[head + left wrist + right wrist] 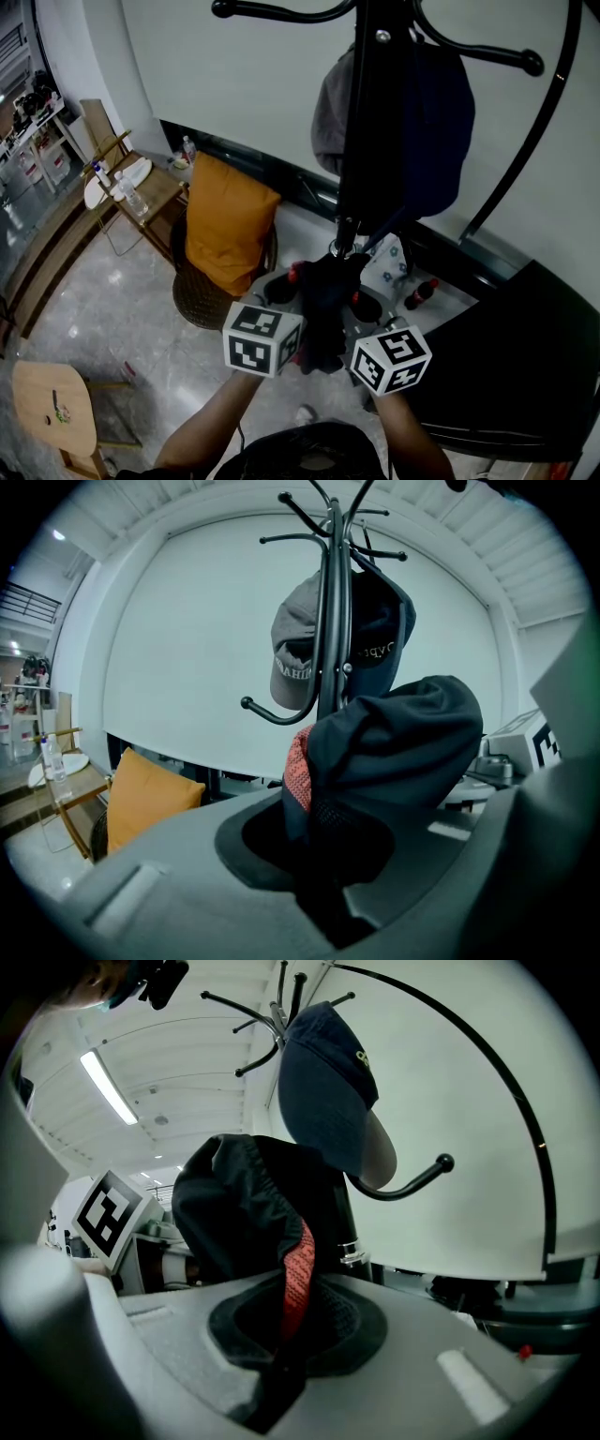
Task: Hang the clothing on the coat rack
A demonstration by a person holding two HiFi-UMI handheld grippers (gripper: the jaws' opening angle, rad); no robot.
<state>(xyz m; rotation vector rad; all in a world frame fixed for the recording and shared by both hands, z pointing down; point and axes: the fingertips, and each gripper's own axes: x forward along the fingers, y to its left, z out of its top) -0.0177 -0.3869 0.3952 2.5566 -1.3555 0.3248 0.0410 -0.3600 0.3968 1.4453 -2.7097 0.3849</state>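
A dark garment with red mesh lining (323,309) (394,752) (253,1213) is bunched between both grippers, just in front of the black coat rack pole (370,122). My left gripper (281,309) (323,892) is shut on the garment's left side. On its right side my right gripper (361,319) (281,1372) is shut too. A grey cap (330,112) (295,653) and a navy cap (441,122) (323,1091) hang on the rack. Curved black hooks (487,56) stick out above them. The garment is held low, under the caps.
An orange cushion (225,225) rests on a wicker chair (202,300) at left. Behind it stands a wooden side table (141,192) with bottles. A round wooden stool (52,408) sits lower left, a black surface (525,366) at right. White wall behind the rack.
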